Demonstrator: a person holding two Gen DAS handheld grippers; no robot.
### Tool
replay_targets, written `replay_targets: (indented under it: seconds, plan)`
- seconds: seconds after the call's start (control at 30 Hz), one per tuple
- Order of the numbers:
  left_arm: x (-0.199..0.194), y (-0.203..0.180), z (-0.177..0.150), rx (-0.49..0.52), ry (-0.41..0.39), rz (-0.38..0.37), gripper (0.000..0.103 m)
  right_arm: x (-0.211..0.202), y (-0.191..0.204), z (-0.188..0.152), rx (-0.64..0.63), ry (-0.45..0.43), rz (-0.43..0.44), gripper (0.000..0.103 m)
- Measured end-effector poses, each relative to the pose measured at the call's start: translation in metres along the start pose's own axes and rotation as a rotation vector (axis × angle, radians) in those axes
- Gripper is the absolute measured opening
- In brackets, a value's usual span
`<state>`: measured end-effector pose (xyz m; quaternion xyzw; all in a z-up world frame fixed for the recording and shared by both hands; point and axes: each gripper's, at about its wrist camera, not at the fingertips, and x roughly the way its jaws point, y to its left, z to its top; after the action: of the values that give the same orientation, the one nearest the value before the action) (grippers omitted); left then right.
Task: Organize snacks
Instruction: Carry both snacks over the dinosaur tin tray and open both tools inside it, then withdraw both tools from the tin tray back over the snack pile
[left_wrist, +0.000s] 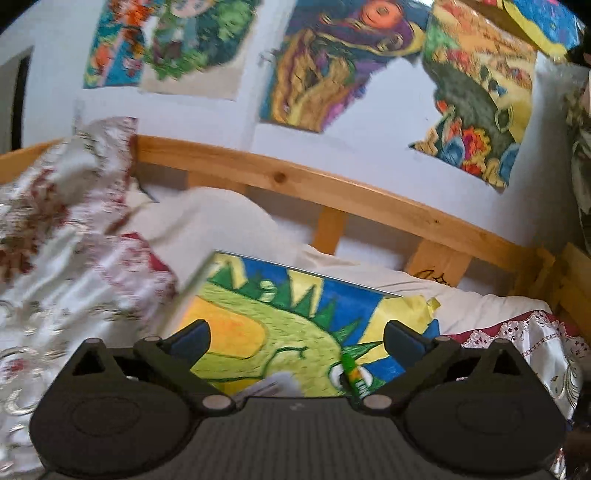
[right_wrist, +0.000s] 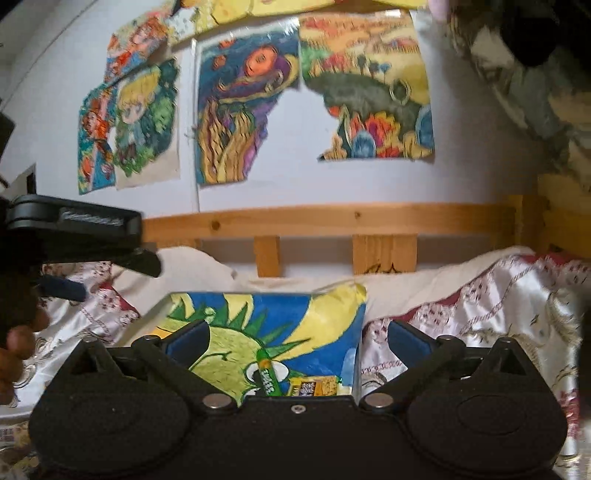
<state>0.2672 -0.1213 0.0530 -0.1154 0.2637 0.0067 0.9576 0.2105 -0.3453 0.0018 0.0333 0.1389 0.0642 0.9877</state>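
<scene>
We see a slim green snack tube lying on the painted box lid, just ahead of our wide-open, empty right gripper, long axis pointing away, tilted leftward.

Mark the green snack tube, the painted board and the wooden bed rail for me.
green snack tube (right_wrist: 267, 376), right wrist view, middle of its label.
painted board (right_wrist: 325, 317), right wrist view, blue-and-yellow upper area.
wooden bed rail (left_wrist: 332, 184), left wrist view, top bar.

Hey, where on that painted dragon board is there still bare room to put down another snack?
The painted board is bare across its far half, from the dragon's green spikes to the edge by the white pillow. Its near edge is crowded: a green snack tube and small yellow packets lie there. Both grippers, left and right, are open and empty.
</scene>
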Motion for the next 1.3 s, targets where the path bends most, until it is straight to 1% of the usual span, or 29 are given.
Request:
replay_targets:
  seconds: [0.1, 0.23, 0.53, 0.63, 0.77, 0.97, 1.3]
  plan:
    - [-0.027, 0.015, -0.002, -0.024, -0.008, 0.004, 0.102, -0.02, 0.005, 0.004, -0.02, -0.023, 0.003, 0.102]
    - [-0.058, 0.03, -0.01, -0.029, -0.025, 0.014, 0.102, -0.046, 0.012, 0.011, 0.013, -0.042, 0.009, 0.102]
    - [-0.12, 0.063, -0.04, 0.007, -0.034, 0.056, 0.102, -0.096, 0.036, 0.009, 0.028, -0.065, 0.044, 0.102]
    - [-0.136, 0.073, -0.05, 0.022, -0.042, 0.074, 0.102, -0.11, 0.042, 0.007, 0.041, -0.058, 0.066, 0.102]
    - [-0.15, 0.083, -0.066, 0.029, -0.018, 0.087, 0.102, -0.128, 0.05, 0.0, 0.03, -0.039, 0.085, 0.102]
    - [-0.164, 0.094, -0.087, 0.037, 0.011, 0.089, 0.102, -0.148, 0.058, -0.012, 0.043, 0.012, 0.091, 0.102]
    - [-0.172, 0.11, -0.115, 0.057, 0.068, 0.082, 0.102, -0.157, 0.074, -0.034, 0.031, 0.119, 0.098, 0.102]
